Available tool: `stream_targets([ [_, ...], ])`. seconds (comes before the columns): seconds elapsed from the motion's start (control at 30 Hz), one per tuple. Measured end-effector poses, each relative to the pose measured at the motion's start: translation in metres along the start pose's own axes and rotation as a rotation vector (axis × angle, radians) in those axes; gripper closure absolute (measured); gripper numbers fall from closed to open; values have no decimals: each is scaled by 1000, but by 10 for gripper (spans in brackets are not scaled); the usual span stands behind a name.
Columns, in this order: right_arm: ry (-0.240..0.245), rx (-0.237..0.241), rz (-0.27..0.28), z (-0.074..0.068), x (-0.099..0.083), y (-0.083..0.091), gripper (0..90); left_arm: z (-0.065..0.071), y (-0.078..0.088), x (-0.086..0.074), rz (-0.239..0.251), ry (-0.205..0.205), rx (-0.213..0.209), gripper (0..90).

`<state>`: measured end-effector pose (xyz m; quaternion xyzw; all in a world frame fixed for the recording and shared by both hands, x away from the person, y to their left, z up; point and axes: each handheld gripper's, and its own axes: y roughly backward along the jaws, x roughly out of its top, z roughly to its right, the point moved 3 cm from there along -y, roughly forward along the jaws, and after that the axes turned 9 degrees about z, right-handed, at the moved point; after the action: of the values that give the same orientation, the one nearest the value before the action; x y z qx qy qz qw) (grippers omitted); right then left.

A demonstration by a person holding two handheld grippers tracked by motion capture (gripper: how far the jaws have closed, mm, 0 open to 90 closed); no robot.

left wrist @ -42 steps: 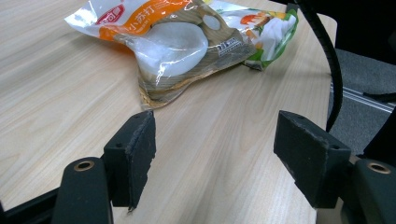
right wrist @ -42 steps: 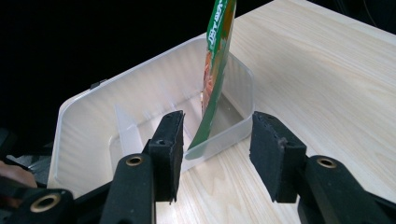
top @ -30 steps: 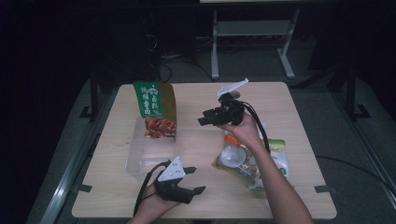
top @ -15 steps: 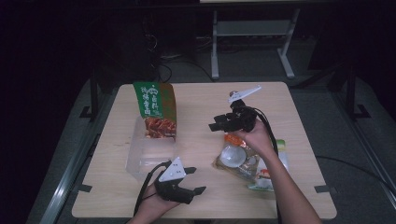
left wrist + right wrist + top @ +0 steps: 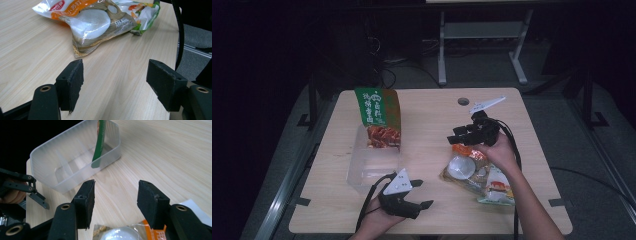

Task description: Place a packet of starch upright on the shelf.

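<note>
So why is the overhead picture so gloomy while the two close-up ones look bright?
High view: the room is dark and the table dimly lit, slightly soft. Left gripper view: bright, with glare on the snack bag. Right gripper view: sharp wood grain, clear plastic box against black.

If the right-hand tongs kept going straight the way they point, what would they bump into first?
Probably the clear plastic box with the green snack bag standing in it. The right tongs are open and empty, with bare table between; depth is uncertain.

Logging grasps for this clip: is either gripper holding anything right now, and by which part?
Nothing is held. The right gripper, its jaws just opening, hovers empty above the orange snack bag; the left gripper rests open on the table.
</note>
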<state>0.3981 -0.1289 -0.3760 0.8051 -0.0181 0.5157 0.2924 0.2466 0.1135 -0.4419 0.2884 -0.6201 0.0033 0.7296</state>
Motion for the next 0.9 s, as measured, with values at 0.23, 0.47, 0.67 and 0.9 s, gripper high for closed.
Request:
stream_targets([
  [0.23, -3, -38, -3, 3, -8, 15, 470, 1, 1, 0, 0, 6, -5, 299],
  [0.47, -15, -76, -12, 7, -18, 32, 466, -2, 3, 2, 11, 4, -3, 298],
  [0.67, -34, -108, -23, 13, -28, 48, 464, -2, 4, 2, 12, 12, 0, 298],
  [0.9, -70, -146, -48, 20, -50, 61, 461, 0, 1, 1, 12, 9, -2, 298],
])
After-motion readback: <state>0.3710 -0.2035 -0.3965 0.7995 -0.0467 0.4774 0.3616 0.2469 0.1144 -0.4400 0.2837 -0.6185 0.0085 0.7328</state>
